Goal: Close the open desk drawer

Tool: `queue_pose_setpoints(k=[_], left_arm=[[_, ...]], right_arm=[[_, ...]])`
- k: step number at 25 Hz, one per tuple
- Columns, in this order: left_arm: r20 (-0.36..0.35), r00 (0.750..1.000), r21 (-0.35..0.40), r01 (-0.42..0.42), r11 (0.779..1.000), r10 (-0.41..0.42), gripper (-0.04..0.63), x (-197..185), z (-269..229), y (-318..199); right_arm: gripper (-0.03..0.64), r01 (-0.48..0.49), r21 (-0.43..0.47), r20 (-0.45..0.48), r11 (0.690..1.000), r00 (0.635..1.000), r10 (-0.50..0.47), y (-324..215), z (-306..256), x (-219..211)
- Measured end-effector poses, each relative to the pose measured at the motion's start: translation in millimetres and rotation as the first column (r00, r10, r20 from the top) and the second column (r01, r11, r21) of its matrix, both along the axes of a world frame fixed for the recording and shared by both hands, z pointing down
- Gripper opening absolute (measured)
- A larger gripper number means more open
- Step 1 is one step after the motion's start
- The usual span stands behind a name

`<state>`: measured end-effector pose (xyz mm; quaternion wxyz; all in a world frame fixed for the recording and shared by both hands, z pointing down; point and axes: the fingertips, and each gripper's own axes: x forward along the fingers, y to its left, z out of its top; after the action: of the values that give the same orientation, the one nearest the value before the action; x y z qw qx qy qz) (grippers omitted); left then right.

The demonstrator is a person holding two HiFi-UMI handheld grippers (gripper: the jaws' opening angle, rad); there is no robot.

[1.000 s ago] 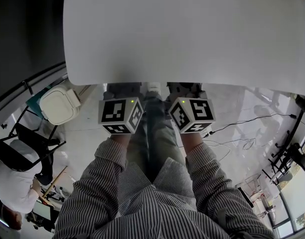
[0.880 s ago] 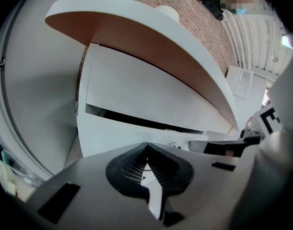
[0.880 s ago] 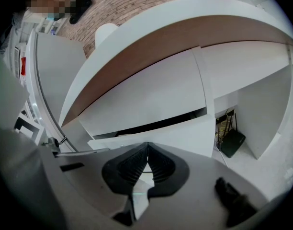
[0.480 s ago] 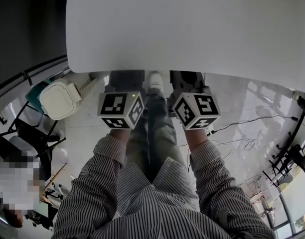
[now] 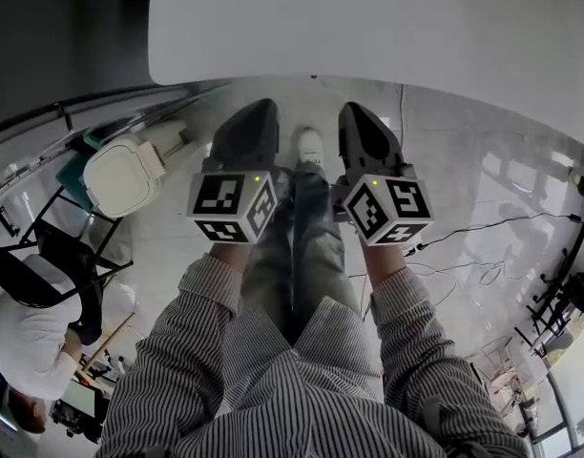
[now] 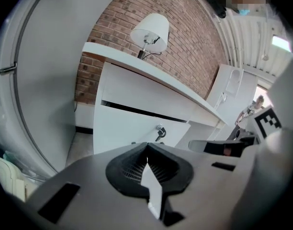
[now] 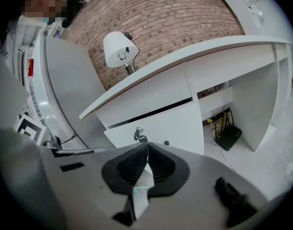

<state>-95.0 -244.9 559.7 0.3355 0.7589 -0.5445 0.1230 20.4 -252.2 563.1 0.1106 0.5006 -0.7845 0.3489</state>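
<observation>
left gripper view: tongs pressed together (drawer seemingly ajar).

No legible text, label, brand, number or sign on any surface in any view

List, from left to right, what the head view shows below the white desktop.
Black metal-framed chair → white rounded-square plastic container → left gripper, jaws together → white shoe → right gripper, jaws together → thin black cable on the glossy floor.
</observation>
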Motion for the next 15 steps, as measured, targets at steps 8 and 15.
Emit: queue_pose_setpoints(k=[8, 15], left_arm=[[-0.026, 0.999, 0.062, -0.025, 0.998, 0.027, 0.012, -4.2, -35.2, 40.1], [-0.018, 0.998, 0.170, -0.060, 0.984, 0.064, 0.012, -4.1, -87.4, 63.7]], right_arm=[[0.017, -0.009, 0.033, -0.013, 0.999, 1.000, 0.010, 48.5, -28.0, -0.4], [0.017, 0.032, 0.139, -0.024, 0.990, 0.999, -0.029, 66.3, -85.4, -6.0]])
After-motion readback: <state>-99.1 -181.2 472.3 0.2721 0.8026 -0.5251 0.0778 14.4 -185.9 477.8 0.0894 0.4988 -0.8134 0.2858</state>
